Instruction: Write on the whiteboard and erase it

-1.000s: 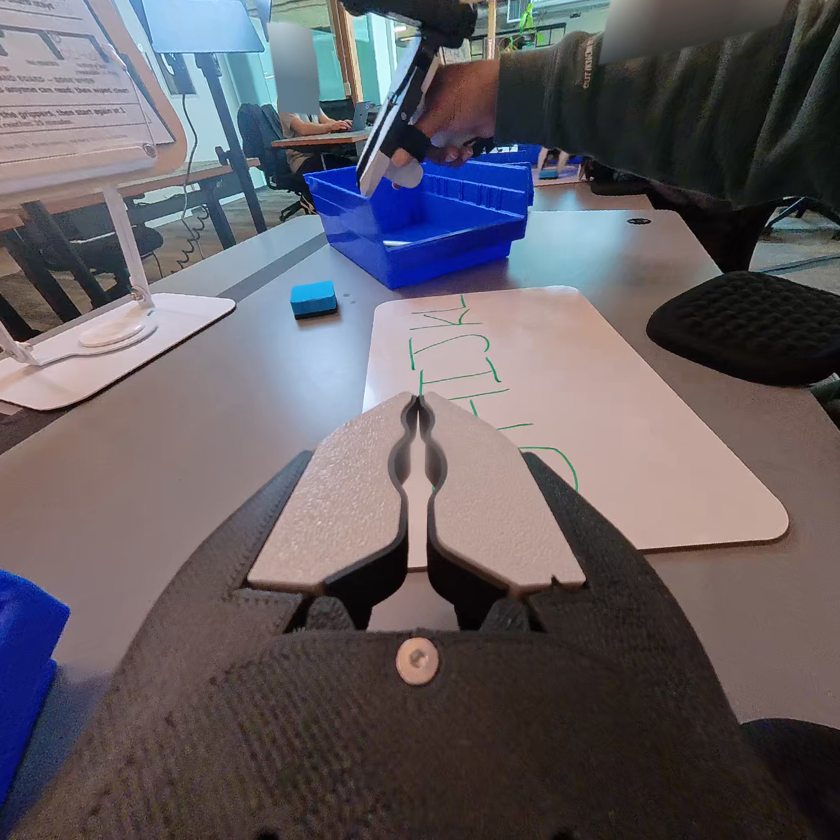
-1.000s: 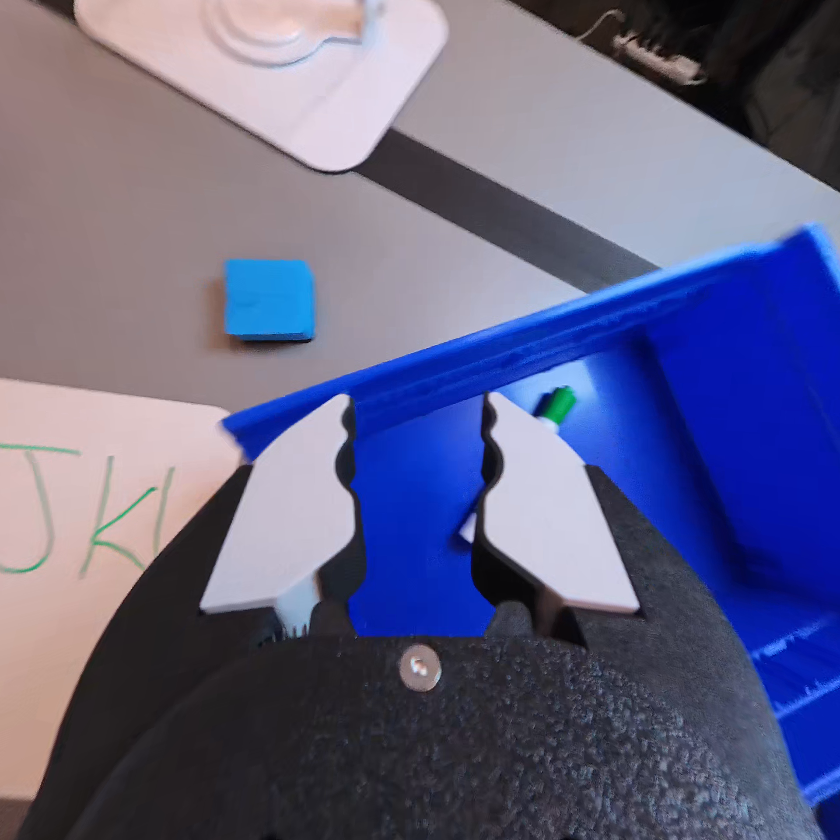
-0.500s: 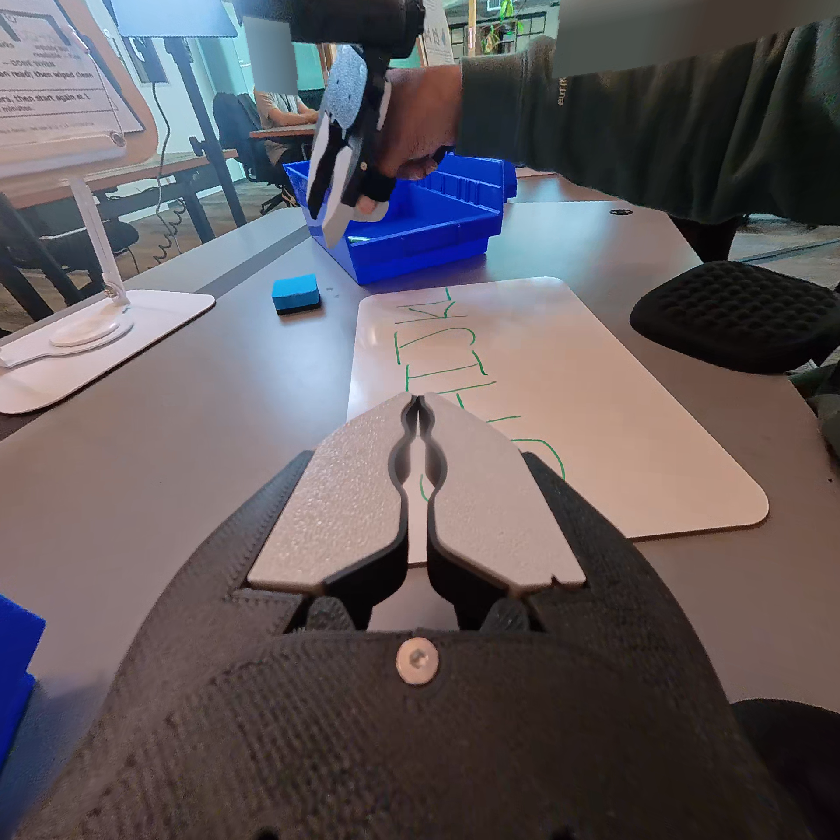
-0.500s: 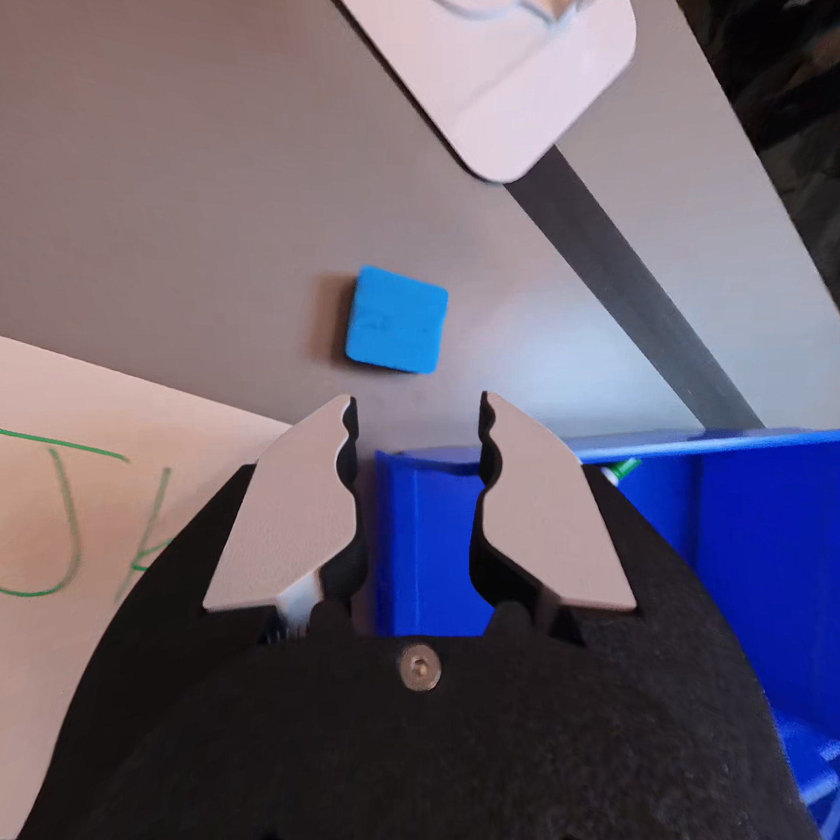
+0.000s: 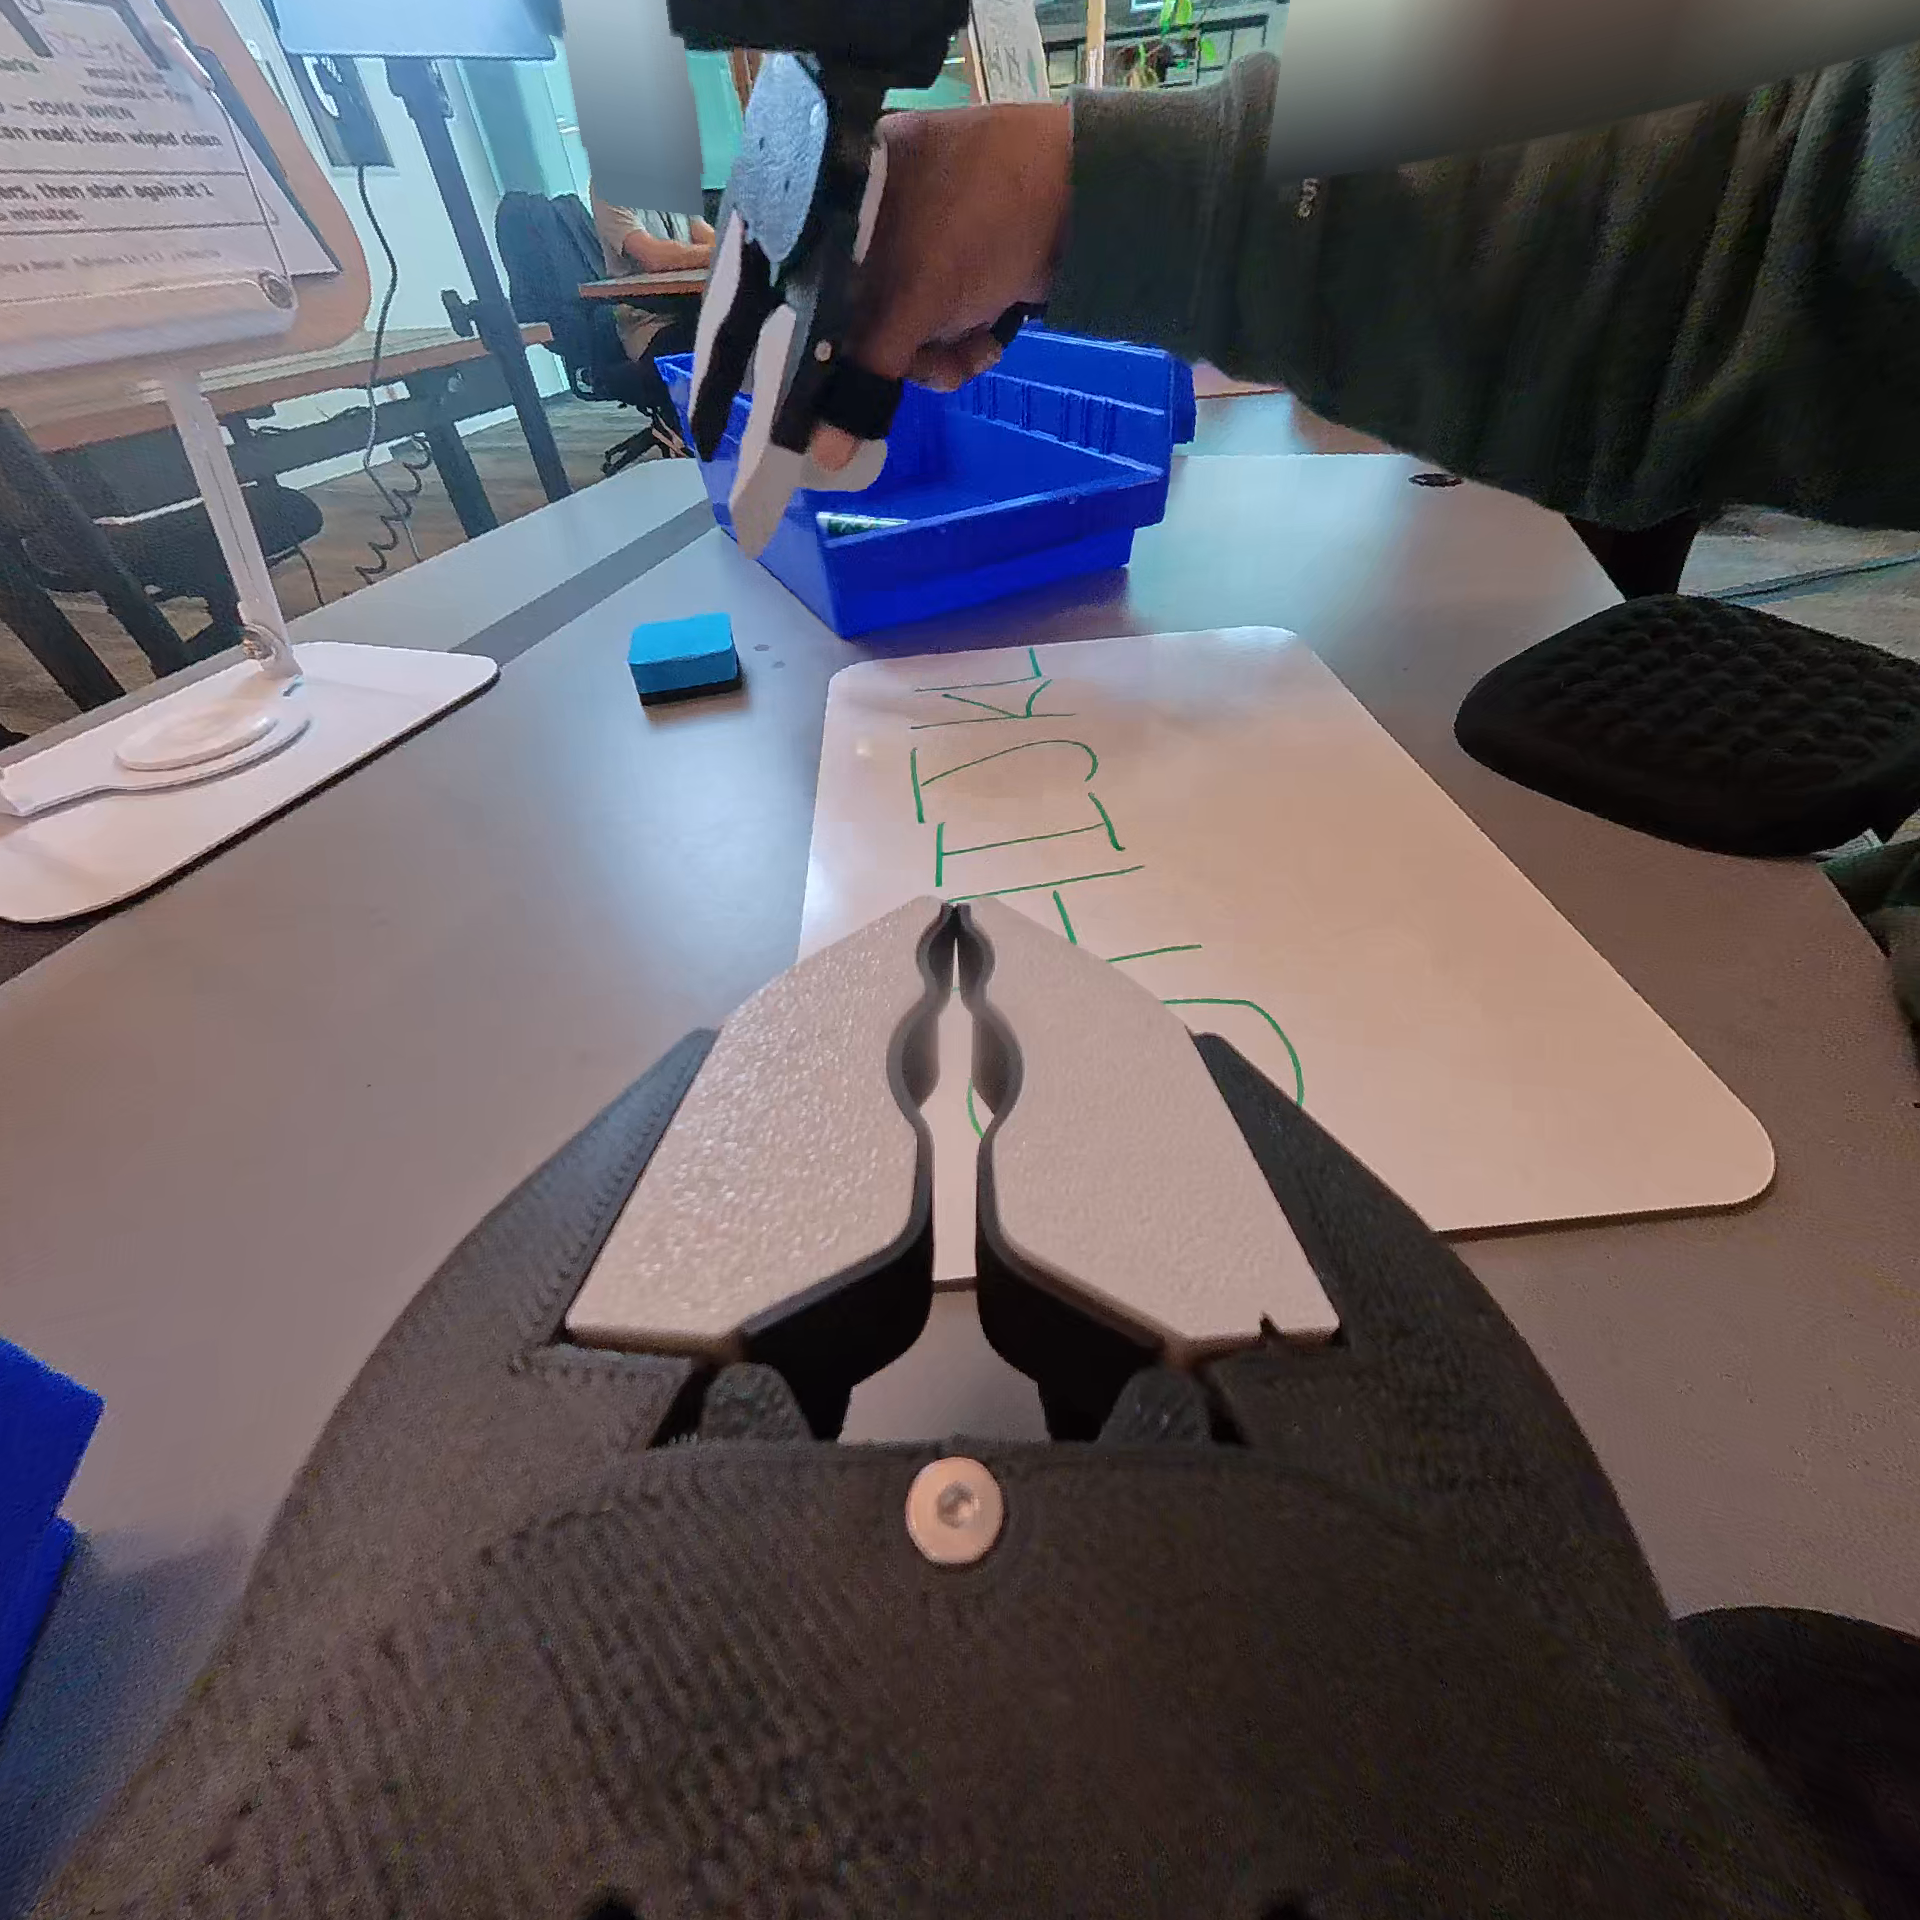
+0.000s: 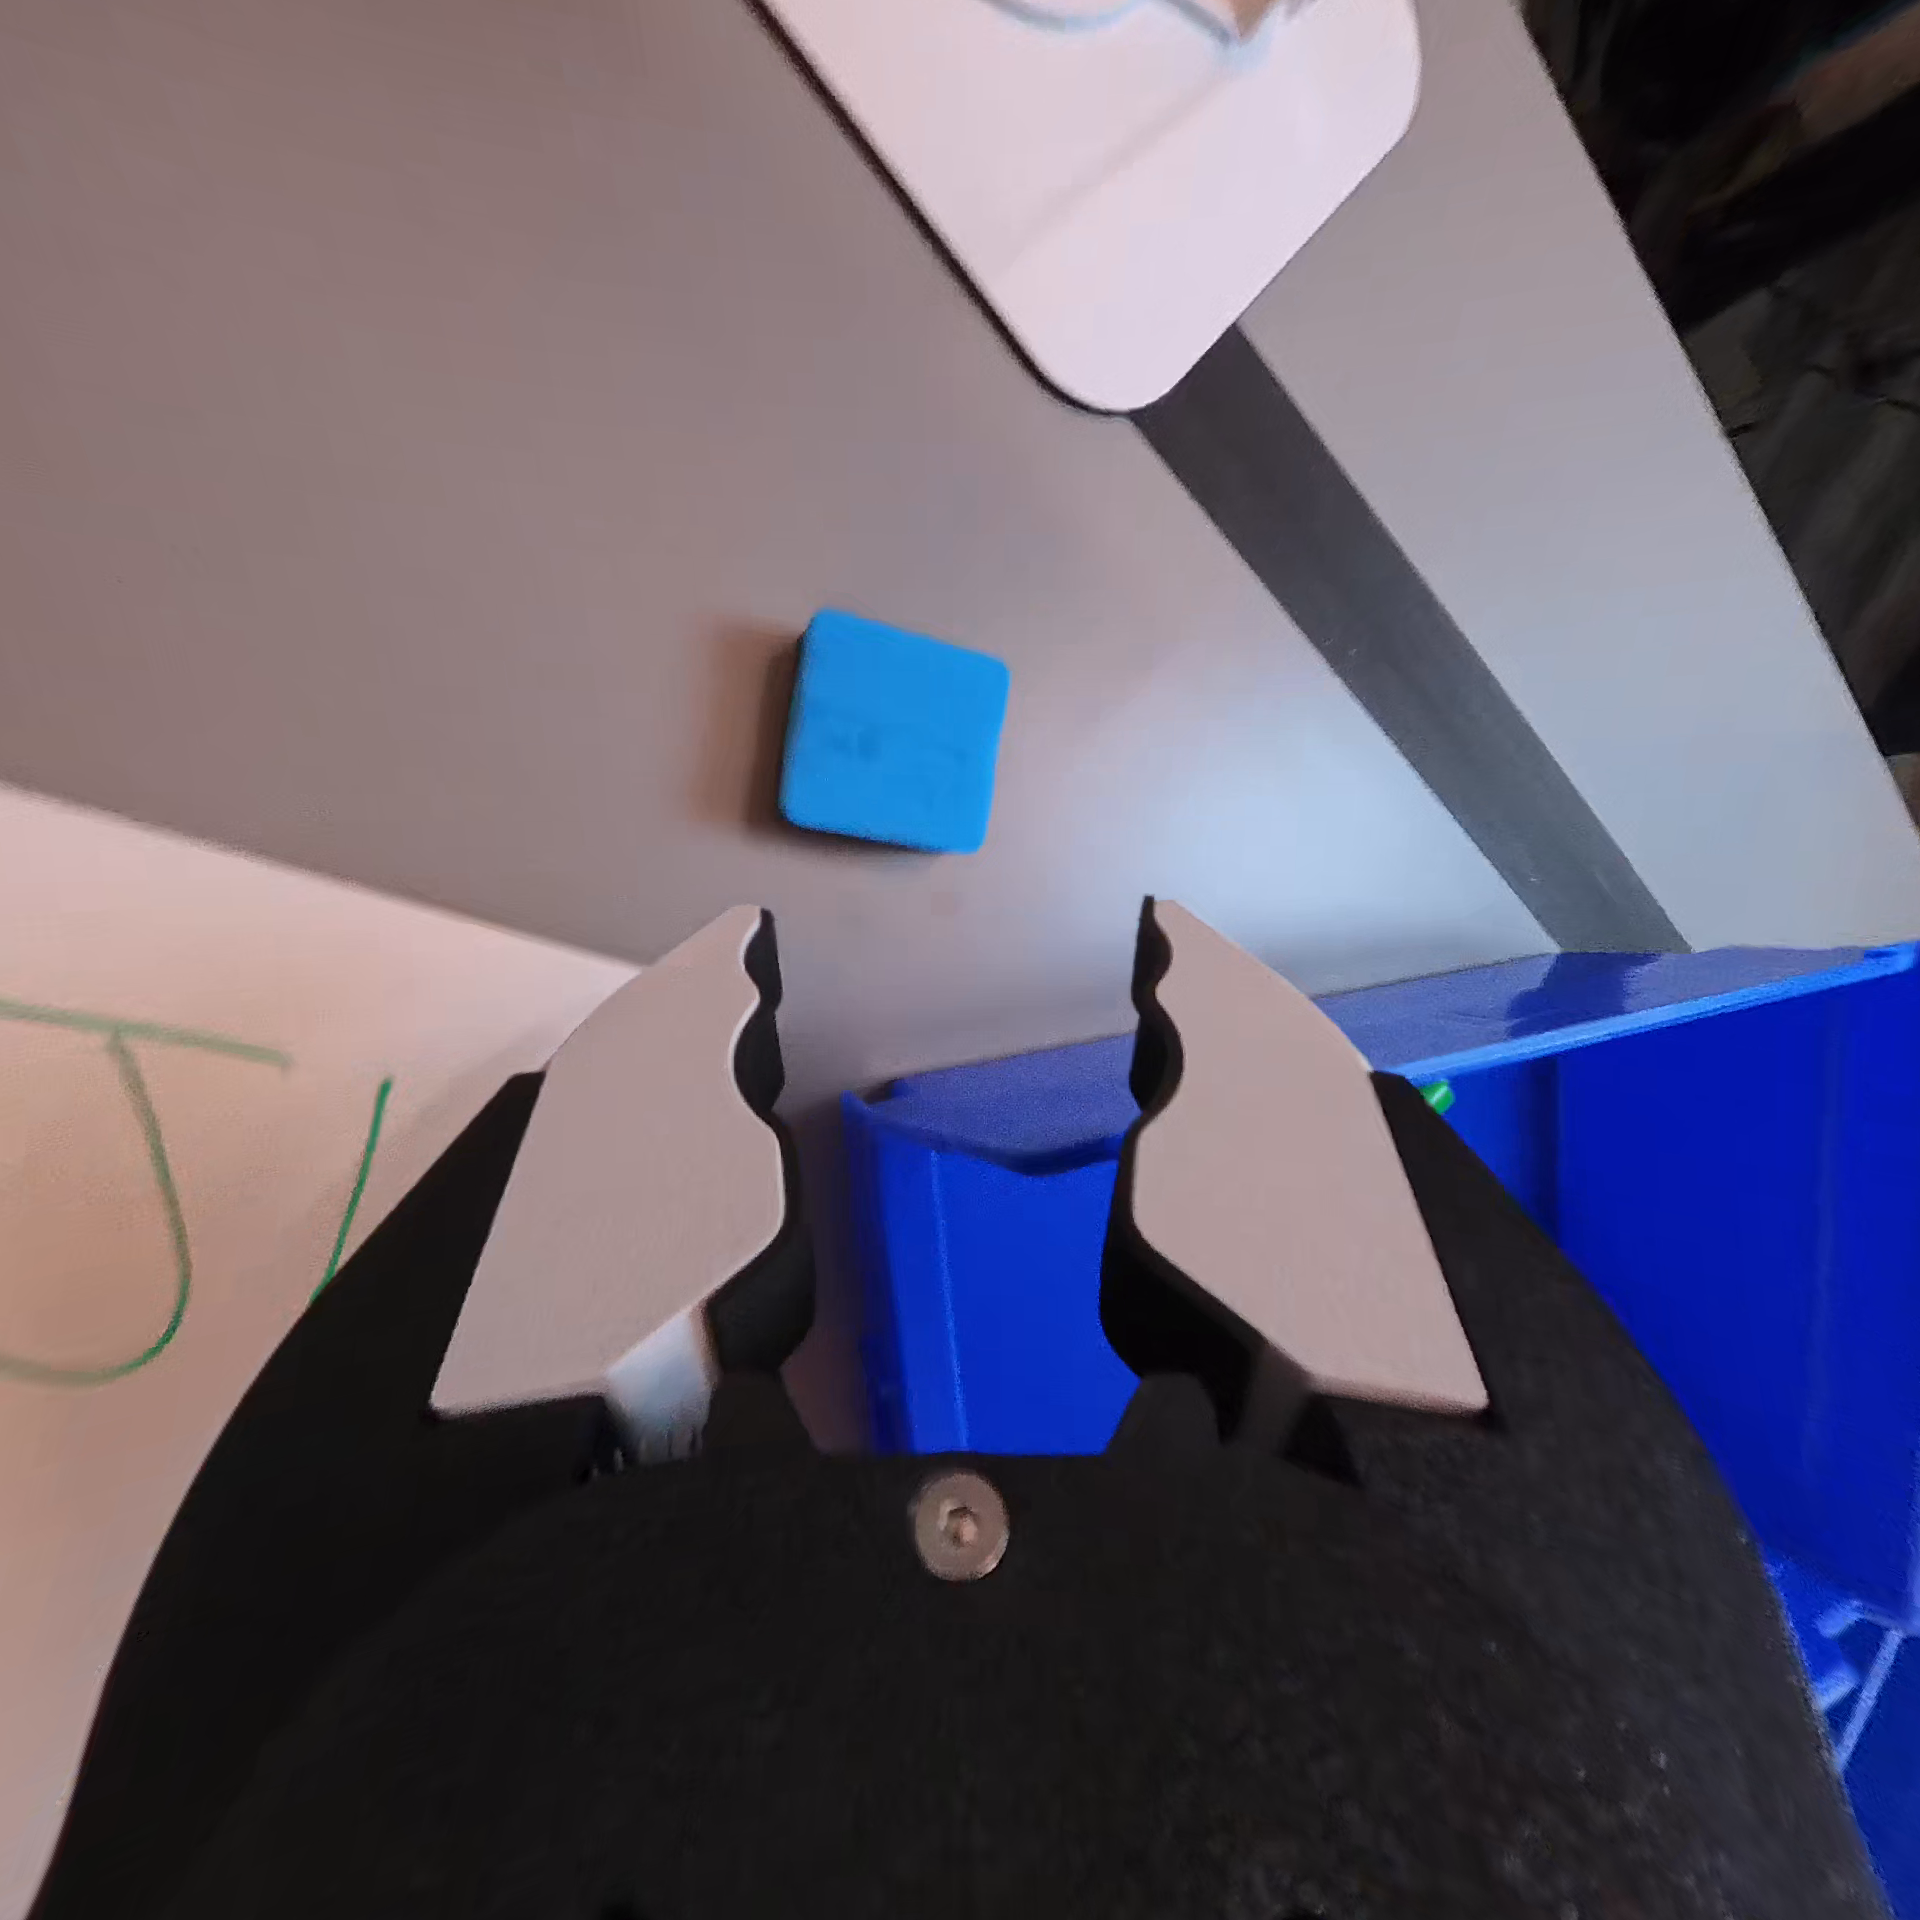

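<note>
A white whiteboard (image 5: 1351, 935) with green writing lies flat on the grey table; its corner also shows in the right wrist view (image 6: 208, 987). A blue eraser (image 5: 684, 655) lies on the table left of the board's far corner, also in the right wrist view (image 6: 894, 732). A green marker (image 5: 860, 523) lies in the blue bin (image 5: 987, 520). My left gripper (image 5: 958, 914) is shut and empty, low over the board's near left edge. My right gripper (image 6: 954, 914) is open and empty, held in the air above the bin's corner (image 6: 1039, 1143), pointing down towards the eraser; it shows in the left wrist view (image 5: 732, 488).
A white stand base (image 5: 208, 748) holding an instruction sheet (image 5: 114, 156) sits at the left, also in the right wrist view (image 6: 1122, 187). A black padded rest (image 5: 1704, 717) lies right of the board. A blue object (image 5: 31, 1507) is at the near left edge. A person sits at a far desk. Some 30 cm of space lies between my two pairs of fingers.
My right gripper has moved left, away from over the bin towards the eraser, and stays open. The marker stays in the bin. My left gripper has hardly moved.
</note>
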